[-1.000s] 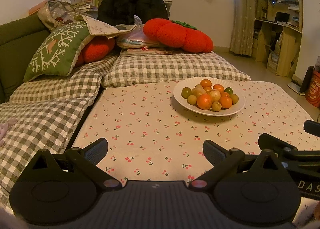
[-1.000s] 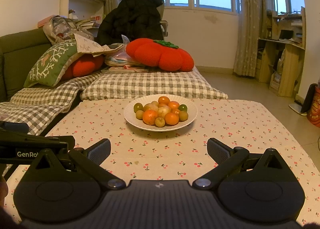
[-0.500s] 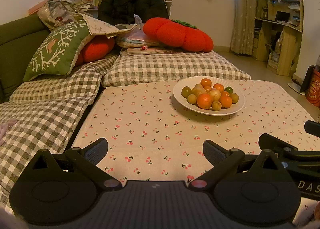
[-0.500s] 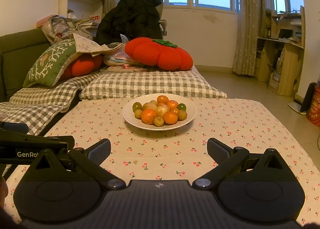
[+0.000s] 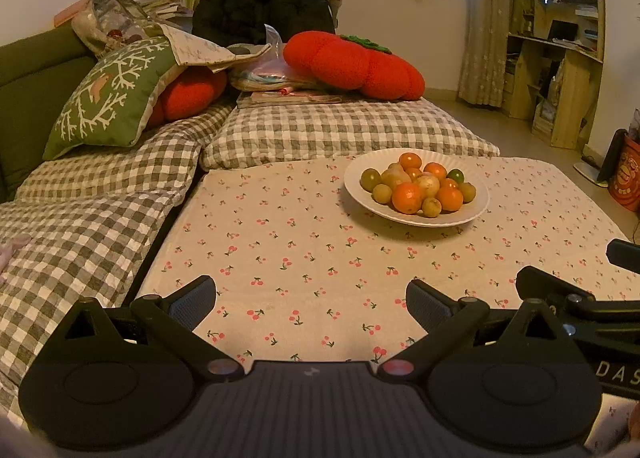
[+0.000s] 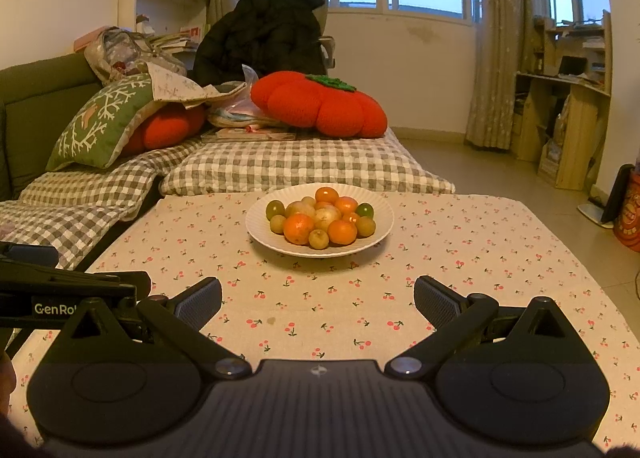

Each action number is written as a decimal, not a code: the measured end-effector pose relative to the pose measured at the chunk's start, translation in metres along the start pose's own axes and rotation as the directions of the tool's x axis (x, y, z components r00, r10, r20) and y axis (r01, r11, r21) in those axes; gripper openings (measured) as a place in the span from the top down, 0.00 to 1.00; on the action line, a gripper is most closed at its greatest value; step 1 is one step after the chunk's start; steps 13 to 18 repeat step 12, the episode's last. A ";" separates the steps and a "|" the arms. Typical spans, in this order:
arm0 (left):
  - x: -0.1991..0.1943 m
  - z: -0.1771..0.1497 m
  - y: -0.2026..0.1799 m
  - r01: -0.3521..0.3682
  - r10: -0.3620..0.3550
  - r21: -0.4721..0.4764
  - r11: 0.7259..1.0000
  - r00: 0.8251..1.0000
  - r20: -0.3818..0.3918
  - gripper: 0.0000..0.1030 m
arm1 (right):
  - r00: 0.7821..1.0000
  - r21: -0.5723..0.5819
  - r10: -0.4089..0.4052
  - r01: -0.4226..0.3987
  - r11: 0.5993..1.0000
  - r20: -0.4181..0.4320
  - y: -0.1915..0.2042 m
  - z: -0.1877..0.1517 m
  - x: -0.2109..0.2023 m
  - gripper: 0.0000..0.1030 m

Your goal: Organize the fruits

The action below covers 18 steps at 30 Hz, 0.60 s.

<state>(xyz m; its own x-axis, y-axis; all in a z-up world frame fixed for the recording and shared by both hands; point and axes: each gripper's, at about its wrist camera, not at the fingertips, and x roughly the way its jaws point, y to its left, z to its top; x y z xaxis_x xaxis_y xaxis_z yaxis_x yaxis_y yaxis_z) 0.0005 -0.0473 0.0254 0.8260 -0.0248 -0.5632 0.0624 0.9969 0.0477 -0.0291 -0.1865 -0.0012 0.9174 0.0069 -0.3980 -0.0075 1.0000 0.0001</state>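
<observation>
Fruits (image 6: 322,221): all heaped together on one white plate (image 6: 256,227). Orange ones, green ones and pale yellowish ones mixed in a single pile, touching one another. None seen off the plate.

Plate sits on the worktop (image 6: 460,258), cherry-print cloth, toward its far edge, just in front of the checked sofa cushion (image 6: 304,165). No second dish, bowl or tray visible near the plate in either view.

Left claw (image 5: 311,300): released, jaws spread wide, nothing between them. Well short of the plate, low over the cloth, plate ahead and to its right.

Right claw (image 6: 318,300): likewise released and empty, plate almost straight ahead of it, also well apart.

Progress, as a judgement: the scene fits two readings. Either the fruits are gathered onto the plate as the wanted result, or they are a mixed pile waiting to be sorted by kind. The pile is not grouped by colour, and no sorting destination shows. The pictures do not settle which.
</observation>
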 end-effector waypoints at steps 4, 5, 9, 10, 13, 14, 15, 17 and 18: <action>0.001 -0.001 -0.002 -0.004 0.004 0.013 1.000 1.000 -0.010 0.10 | 1.000 0.006 0.007 -0.007 1.000 0.002 -0.001 0.001 0.000 0.00; 0.001 -0.001 -0.002 -0.005 0.005 0.015 1.000 1.000 -0.010 0.10 | 1.000 0.009 0.010 -0.010 1.000 0.001 -0.001 0.001 0.000 0.00; 0.001 0.000 -0.001 -0.005 0.005 0.019 1.000 1.000 -0.006 0.10 | 1.000 0.016 0.015 -0.015 1.000 -0.002 -0.002 0.001 0.001 0.00; 0.001 0.000 -0.001 -0.005 0.005 0.019 1.000 1.000 -0.007 0.10 | 1.000 0.015 0.014 -0.014 1.000 -0.002 -0.001 0.001 0.001 0.00; 0.001 0.000 -0.001 -0.004 0.004 0.019 1.000 1.000 -0.009 0.10 | 1.000 0.013 0.014 -0.014 1.000 -0.003 -0.001 0.001 0.001 0.00; 0.001 0.000 -0.001 -0.004 0.004 0.019 1.000 1.000 -0.009 0.10 | 1.000 0.013 0.014 -0.014 1.000 -0.003 -0.001 0.001 0.001 0.00; 0.001 0.000 -0.001 -0.004 0.004 0.019 1.000 1.000 -0.009 0.10 | 1.000 0.013 0.014 -0.014 1.000 -0.003 -0.001 0.001 0.001 0.00; 0.001 0.000 -0.001 -0.004 0.004 0.019 1.000 1.000 -0.009 0.10 | 1.000 0.013 0.014 -0.014 1.000 -0.003 -0.001 0.001 0.001 0.00; 0.001 0.000 -0.001 -0.004 0.004 0.019 1.000 1.000 -0.009 0.10 | 1.000 0.013 0.014 -0.014 1.000 -0.003 -0.001 0.001 0.001 0.00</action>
